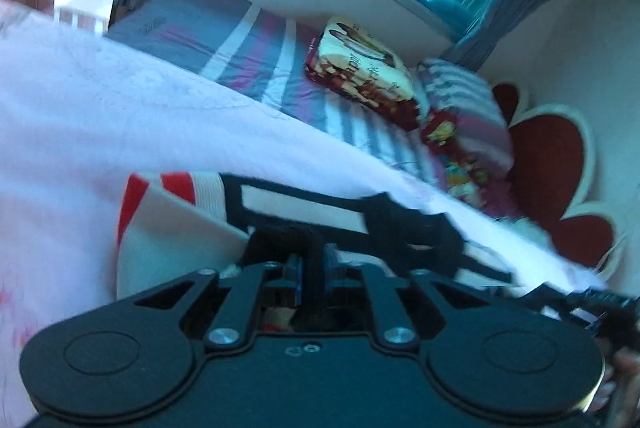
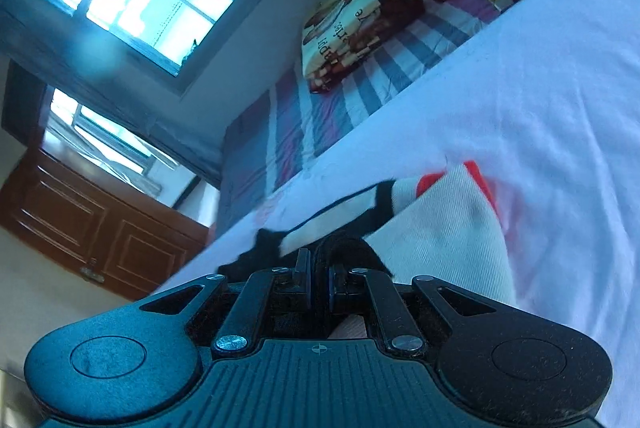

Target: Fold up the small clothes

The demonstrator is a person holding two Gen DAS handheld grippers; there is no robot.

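Two hand-held grippers, left gripper [image 1: 312, 268] and right gripper [image 2: 320, 270], each have narrow jaws closed on the black trim of a small white garment [image 1: 176, 228] with red stripes. It lies on a pale pink sheet [image 2: 520, 88] spread over the striped bed [image 1: 248, 56], near a folded printed blanket [image 2: 360, 24].

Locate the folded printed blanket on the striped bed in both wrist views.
Left wrist: folded blanket lies right of centre in the upper half, on the striped sheet below the window.
Right wrist: blanket sits upper centre, tilted, right of the window.
Shared landmark: the white garment with red stripes, just ahead of each gripper.
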